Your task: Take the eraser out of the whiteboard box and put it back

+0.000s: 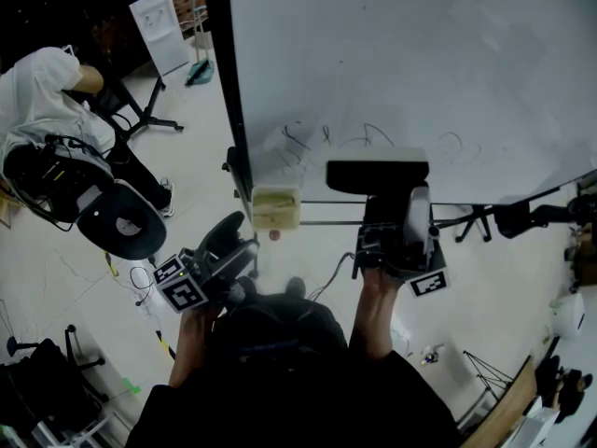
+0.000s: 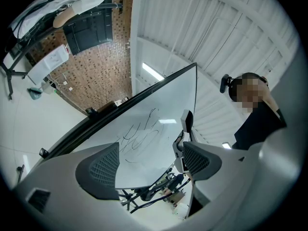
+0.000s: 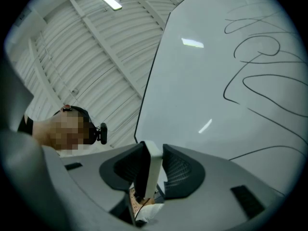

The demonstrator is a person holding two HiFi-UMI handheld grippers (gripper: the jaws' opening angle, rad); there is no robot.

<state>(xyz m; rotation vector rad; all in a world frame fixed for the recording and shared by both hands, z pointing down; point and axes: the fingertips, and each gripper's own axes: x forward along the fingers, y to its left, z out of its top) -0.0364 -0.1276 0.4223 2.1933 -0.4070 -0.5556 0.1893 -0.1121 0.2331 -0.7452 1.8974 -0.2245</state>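
I log from head view: whiteboard [image 1: 410, 63] ahead, filling upper right. At its lower left corner: box [image 1: 276, 208]. Right of box and outside it, before board's lower edge: eraser [image 1: 377, 175], clamped between jaws of right gripper [image 1: 390, 199]. Below-left of box, apart from it: left gripper [image 1: 227, 236], nothing between its jaws. Far left of board: chair [image 1: 121, 220], with seated person [image 1: 37, 96] behind it.

No word, label or number is legible anywhere in the scene. The whiteboard [image 1: 420, 63] carries only looping black scribbles. Each marker cube [image 1: 182, 286] shows coded black-and-white squares.
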